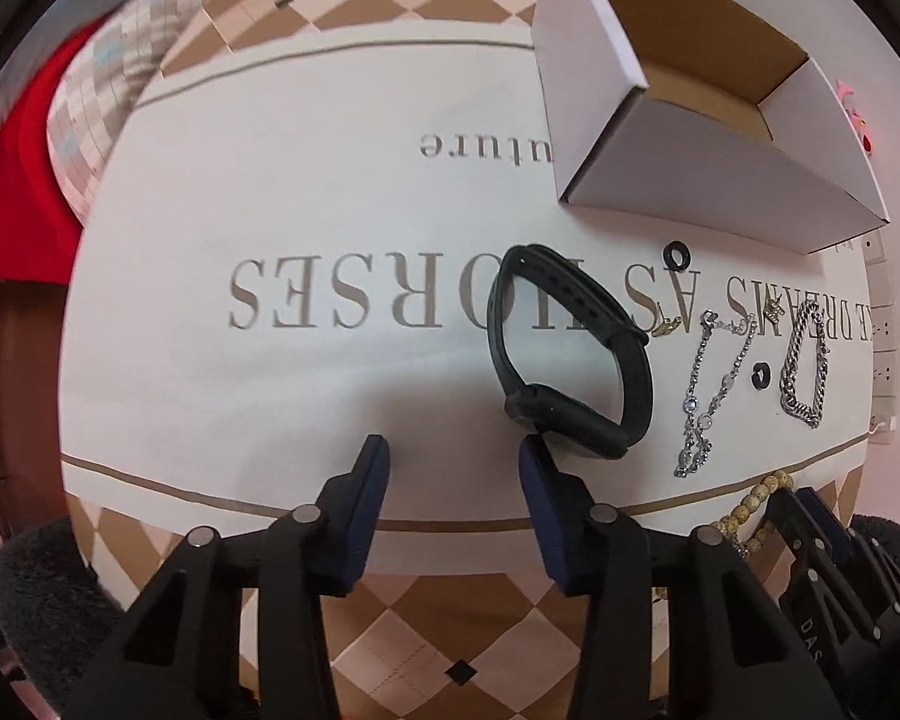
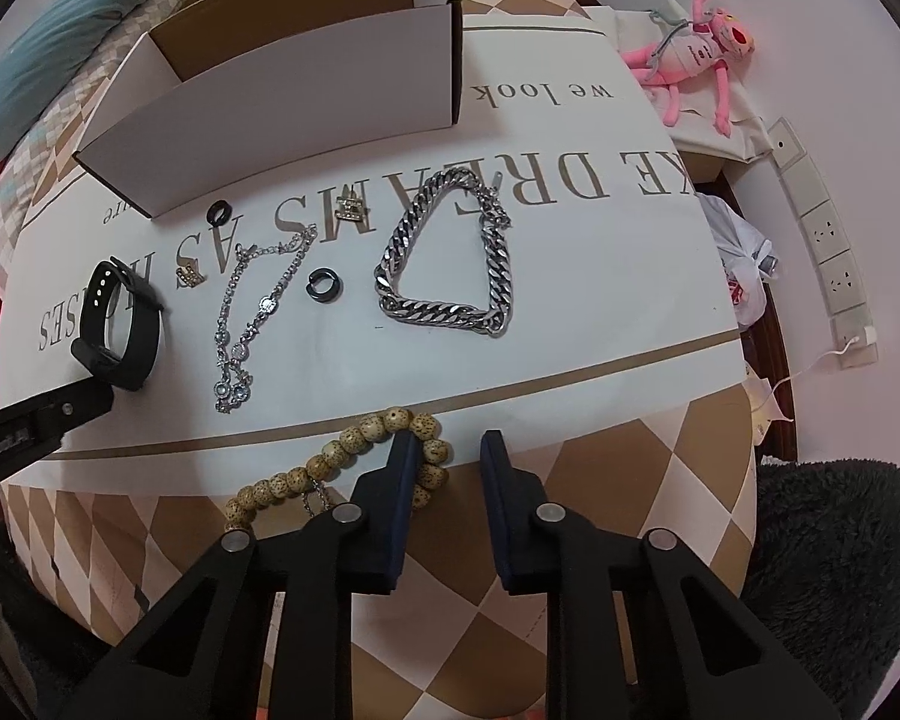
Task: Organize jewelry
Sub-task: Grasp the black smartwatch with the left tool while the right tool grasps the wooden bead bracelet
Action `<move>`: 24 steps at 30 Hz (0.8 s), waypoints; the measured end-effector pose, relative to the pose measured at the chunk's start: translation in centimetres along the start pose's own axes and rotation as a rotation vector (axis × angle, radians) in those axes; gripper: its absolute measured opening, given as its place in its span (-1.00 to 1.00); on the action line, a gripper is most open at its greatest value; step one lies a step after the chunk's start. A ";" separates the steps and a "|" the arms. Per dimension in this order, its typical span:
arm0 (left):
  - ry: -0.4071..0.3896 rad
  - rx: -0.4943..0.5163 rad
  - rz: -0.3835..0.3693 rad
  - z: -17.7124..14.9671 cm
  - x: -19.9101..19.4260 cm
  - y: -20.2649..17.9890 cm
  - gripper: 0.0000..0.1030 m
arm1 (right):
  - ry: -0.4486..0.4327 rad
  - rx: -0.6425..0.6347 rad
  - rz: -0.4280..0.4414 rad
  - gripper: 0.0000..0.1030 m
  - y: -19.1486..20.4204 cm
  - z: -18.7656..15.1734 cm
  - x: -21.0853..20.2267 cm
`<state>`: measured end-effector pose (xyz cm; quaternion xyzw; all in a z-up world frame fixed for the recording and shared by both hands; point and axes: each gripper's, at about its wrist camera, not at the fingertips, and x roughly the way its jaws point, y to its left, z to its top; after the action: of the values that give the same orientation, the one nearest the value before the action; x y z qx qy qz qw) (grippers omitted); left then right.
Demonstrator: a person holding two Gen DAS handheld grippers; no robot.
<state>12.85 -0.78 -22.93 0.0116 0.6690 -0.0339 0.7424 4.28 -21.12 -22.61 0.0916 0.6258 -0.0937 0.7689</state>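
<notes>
Left tool (image 1: 453, 450) is spread wide, its right finger touching the case of the black smartwatch (image 1: 570, 354) that lies on the white cloth (image 1: 270, 192) over the tabletop. To grip well, it should shift right so the case sits between both fingers, then close on the case, not the floppy strap. Right tool (image 2: 447, 450), also spread and holding nothing, has one finger against the wooden bead bracelet (image 2: 342, 456). The white box (image 2: 294, 84) waits beyond.
</notes>
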 end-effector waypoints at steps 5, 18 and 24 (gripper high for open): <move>-0.021 0.018 -0.006 0.2 -0.2 0.1 -0.81 | 0.000 0.000 0.000 -0.61 0.1 0.0 0.0; -0.083 0.062 0.009 -0.7 -3.3 -1.3 -0.99 | -0.015 0.020 0.044 -0.82 -0.7 -0.3 -0.3; -0.119 0.055 -0.025 -1.8 -6.5 -0.5 -0.99 | -0.065 0.017 0.073 -0.82 -0.5 -0.5 -2.5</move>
<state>10.36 -0.94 -16.67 0.0214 0.6227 -0.0621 0.7797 3.21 -21.41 -20.32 0.1177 0.5958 -0.0739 0.7910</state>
